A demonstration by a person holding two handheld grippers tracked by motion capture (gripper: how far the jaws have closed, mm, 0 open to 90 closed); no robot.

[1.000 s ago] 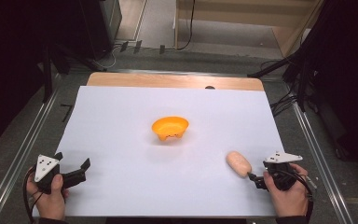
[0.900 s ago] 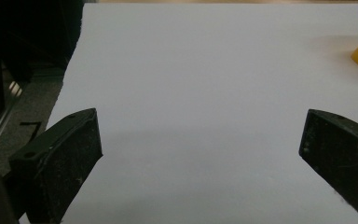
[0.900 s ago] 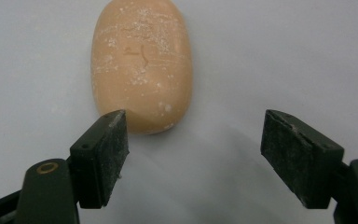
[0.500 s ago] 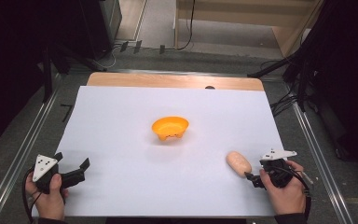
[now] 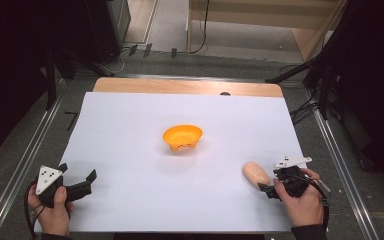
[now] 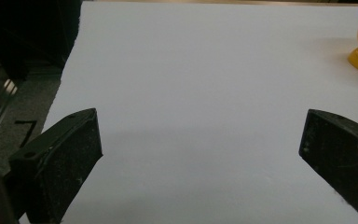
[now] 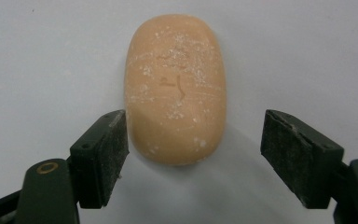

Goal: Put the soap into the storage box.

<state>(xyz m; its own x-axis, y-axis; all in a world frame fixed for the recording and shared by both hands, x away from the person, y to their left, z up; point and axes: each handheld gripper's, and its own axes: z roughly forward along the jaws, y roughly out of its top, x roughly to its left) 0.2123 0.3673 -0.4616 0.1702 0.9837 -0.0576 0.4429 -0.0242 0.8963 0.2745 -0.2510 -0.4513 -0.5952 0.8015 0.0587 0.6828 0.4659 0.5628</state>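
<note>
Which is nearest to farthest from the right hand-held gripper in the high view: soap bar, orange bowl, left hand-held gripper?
1. Soap bar: just left of the right hand-held gripper.
2. Orange bowl: mid-table, up and left.
3. Left hand-held gripper: opposite side, near edge.

Right tool (image 7: 193, 154) gapes around the near end of a tan bar (image 7: 176, 86).

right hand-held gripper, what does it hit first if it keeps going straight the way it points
The soap. It lies just ahead of the right hand-held gripper, with its near end already between the open jaws and close to one of them. Depth is hard to judge.
</note>
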